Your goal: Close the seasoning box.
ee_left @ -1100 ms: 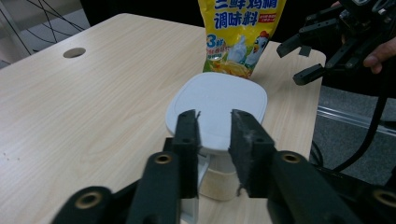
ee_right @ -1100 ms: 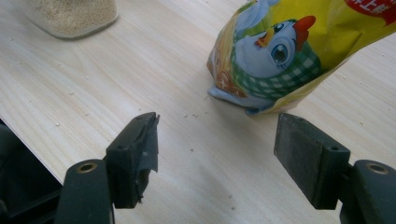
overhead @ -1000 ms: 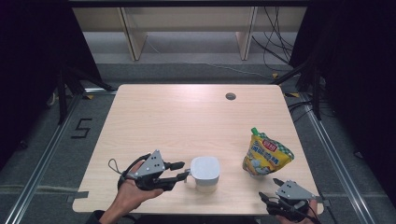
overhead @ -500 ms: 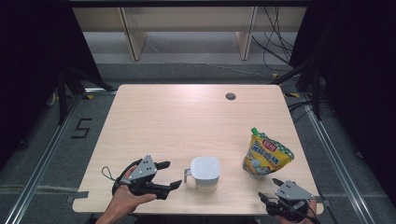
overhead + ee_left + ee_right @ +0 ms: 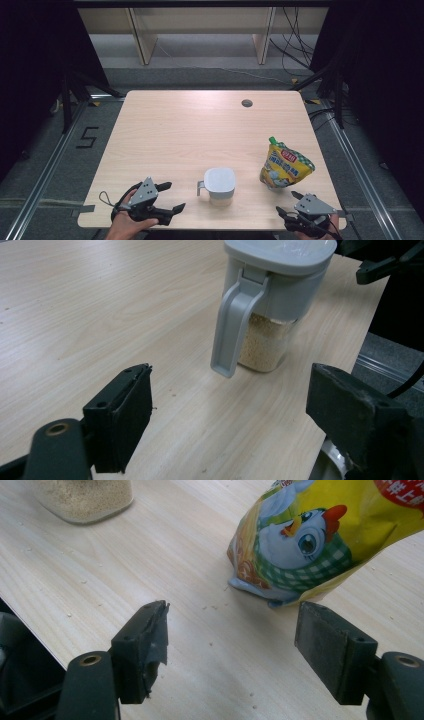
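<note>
With my left gripper (image 5: 172, 196) sitting at the near-left of the table (image 5: 190, 125), its jaws have just been opening and now stand wide, nothing between them. Jug (image 5: 219, 185) is upright near the front edge, centre, just right of that gripper and clear of it. In the left gripper view the jug (image 5: 270, 305) shows a grey lid, a grey handle (image 5: 232, 325) facing my jaws, and pale grains in the clear lower part. Right gripper (image 5: 290, 204) is at the near-right corner, jaws apart and empty. Yellow pouch (image 5: 285, 165) stands just beyond it, leaning; the right gripper view has the pouch (image 5: 320, 540) ahead of the jaws, not touching.
</note>
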Demonstrator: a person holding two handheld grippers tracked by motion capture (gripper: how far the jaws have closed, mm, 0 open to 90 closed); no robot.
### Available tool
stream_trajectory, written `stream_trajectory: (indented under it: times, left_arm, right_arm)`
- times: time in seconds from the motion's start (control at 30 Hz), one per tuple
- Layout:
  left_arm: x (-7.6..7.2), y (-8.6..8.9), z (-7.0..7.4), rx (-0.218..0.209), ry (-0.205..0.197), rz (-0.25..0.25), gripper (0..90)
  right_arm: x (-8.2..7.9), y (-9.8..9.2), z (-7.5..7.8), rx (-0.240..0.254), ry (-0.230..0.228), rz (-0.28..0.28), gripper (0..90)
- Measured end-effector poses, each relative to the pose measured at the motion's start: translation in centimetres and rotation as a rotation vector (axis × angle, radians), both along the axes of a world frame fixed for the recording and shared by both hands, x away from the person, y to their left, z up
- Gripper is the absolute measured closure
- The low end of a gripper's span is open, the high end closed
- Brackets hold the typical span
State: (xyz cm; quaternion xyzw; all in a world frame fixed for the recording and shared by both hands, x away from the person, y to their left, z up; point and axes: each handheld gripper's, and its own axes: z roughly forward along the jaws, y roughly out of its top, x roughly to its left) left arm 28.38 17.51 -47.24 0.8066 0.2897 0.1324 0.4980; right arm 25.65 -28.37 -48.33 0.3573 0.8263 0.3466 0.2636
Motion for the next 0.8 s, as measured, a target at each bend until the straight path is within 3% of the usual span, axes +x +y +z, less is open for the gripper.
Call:
stream_trajectory:
  times: [0.1, 0.17, 0.2, 0.37, 0.43, 0.53, 0.63, 0.67, 0.8]
  left_arm:
    - [-0.5, 0.1, -0.4, 0.023, 0.002, 0.017, 17.9]
    - [-0.6, 0.3, -0.7, 0.040, -0.016, -0.001, 17.8]
    - [-0.9, 0.2, -0.9, 0.037, 0.007, 0.021, 17.8]
    - [-0.9, 0.0, -1.7, 0.116, 0.003, 0.000, 17.8]
    - [-0.7, 0.0, -1.8, 0.119, -0.017, -0.011, 17.8]
    - [-0.9, -0.1, -1.9, 0.100, 0.009, 0.009, 17.7]
    - [-0.7, 0.2, -1.7, 0.138, -0.007, -0.004, 17.8]
    - [-0.8, 0.0, -1.9, 0.101, 0.010, 0.011, 17.8]
    - [-0.6, 0.0, -2.0, 0.106, 0.002, 0.010, 17.8]
  right_arm:
    - [0.0, 0.1, 0.0, -0.015, -0.014, 0.006, 29.7]
    - [0.0, 0.1, 0.0, -0.013, -0.019, 0.016, 29.2]
    - [0.0, 0.1, 0.1, -0.004, -0.014, 0.010, 28.7]
    - [0.0, 0.0, 0.1, 0.034, -0.001, 0.011, 23.8]
    - [0.0, 0.1, 0.0, 0.043, 0.004, 0.017, 23.3]
    - [0.1, 0.1, 0.0, 0.050, 0.014, 0.015, 22.4]
    - [0.1, 0.0, -0.1, 0.049, 0.015, 0.008, 21.7]
    - [0.0, 0.0, -0.1, 0.061, 0.035, -0.004, 21.8]
    - [0.2, -0.1, -0.1, 0.050, 0.024, 0.003, 22.1]
